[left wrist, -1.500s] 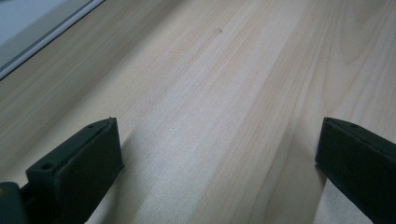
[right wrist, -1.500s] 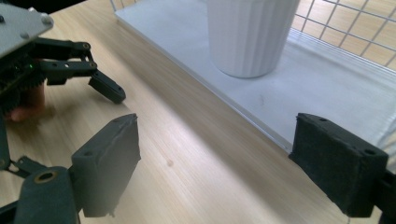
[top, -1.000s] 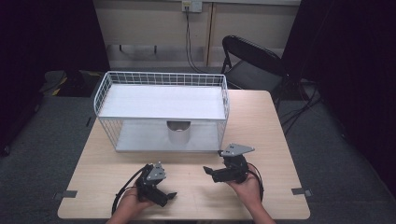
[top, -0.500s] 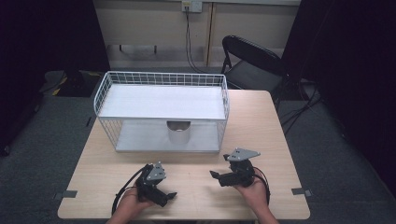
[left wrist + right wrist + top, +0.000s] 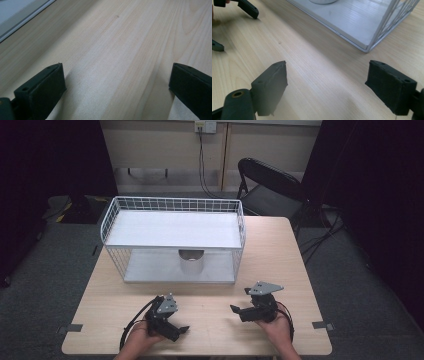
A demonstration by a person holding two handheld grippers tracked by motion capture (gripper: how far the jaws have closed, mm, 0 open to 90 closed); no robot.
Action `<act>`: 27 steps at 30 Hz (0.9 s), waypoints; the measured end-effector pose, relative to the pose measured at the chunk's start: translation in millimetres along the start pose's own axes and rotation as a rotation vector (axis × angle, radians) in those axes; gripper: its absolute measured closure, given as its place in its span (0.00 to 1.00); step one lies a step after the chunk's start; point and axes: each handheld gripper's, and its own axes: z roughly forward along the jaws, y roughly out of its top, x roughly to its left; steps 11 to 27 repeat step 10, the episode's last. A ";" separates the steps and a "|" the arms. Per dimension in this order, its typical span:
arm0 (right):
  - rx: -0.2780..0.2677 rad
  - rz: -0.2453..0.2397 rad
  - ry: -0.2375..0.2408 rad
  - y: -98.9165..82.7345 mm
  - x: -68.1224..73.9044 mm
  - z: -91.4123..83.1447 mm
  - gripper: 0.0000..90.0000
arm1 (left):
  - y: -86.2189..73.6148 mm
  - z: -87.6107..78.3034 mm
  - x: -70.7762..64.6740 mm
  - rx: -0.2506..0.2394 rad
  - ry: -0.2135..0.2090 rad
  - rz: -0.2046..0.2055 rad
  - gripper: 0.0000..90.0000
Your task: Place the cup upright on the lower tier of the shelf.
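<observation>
The left hand-held gripper [image 5: 170, 320] sits low in the lower left of the high view, held by the person's left hand [image 5: 142, 340] at the near edge of the desk [image 5: 280, 250]; in its own view both black jaws stand wide apart with bare wood grain between them, so it is released and grips nothing. The right hand-held gripper [image 5: 245, 312] is in the lower right of the high view, held by the right hand [image 5: 275, 327], with a grey three-cornered plate [image 5: 265, 287] on top; its jaws also stand wide apart over bare wood, released. Above both, in the middle of the frame, a white wire rack [image 5: 172, 237] stands on the desk, with a flat white upper shelf and a lower board. A small metal cup [image 5: 191, 262] stands on the lower board, near its front middle. Behind the desk, at upper right, is a black folding chair [image 5: 270, 185].
</observation>
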 end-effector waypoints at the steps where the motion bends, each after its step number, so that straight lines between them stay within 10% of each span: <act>1: -0.001 0.000 -0.001 -1.7 -1.0 -0.3 0.17 | 0.0 0.0 0.0 0.000 0.000 -0.001 0.00; 27: 0.022 -0.006 -0.009 -8.0 -1.6 3.7 0.17 | 0.0 0.0 0.0 0.001 0.000 0.000 0.00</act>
